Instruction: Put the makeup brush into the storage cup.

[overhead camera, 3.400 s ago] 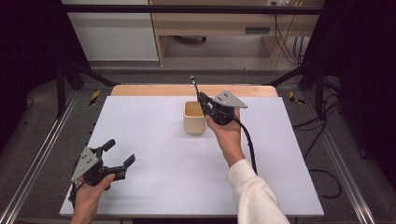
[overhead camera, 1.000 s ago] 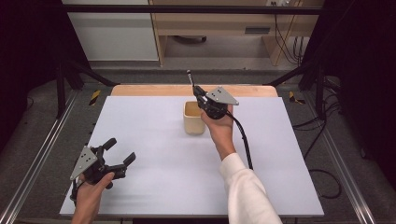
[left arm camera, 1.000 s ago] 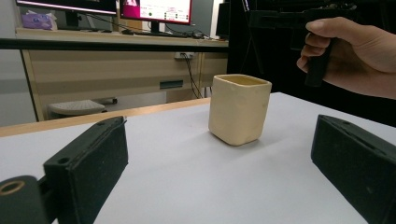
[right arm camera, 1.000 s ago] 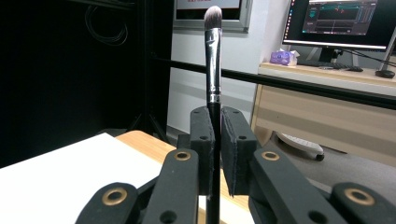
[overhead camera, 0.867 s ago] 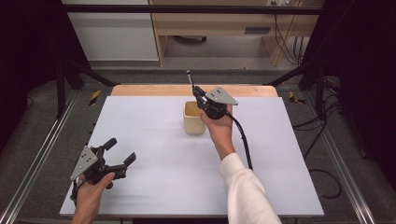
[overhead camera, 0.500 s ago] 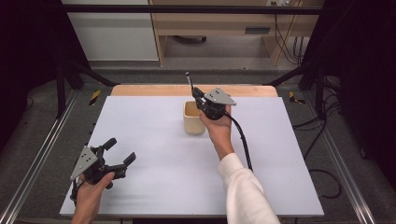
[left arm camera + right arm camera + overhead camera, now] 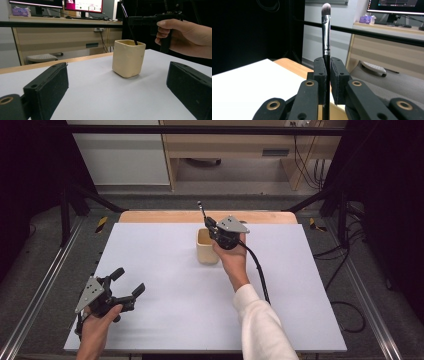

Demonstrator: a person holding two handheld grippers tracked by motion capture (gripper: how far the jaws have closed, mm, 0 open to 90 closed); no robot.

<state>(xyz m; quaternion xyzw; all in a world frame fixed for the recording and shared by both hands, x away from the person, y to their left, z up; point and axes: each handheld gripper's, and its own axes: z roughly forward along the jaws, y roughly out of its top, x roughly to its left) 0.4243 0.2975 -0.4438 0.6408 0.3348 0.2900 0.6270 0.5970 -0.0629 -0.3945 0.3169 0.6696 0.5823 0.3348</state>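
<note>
Slightly leftward since the earlier frame, the right tool (image 7: 214,228) now holds the brush (image 7: 326,30) over the cream cup (image 7: 207,247), jaws clamped on its black handle, bristles up, lower end dipping inside the cup's rim. Near the front left corner of the white counter (image 7: 165,285), the left tool (image 7: 126,283) rests with jaws wide apart, holding nothing.

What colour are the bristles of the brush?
Pale grey-white bristles, above a silver ferrule; clearest in the right gripper view.
</note>
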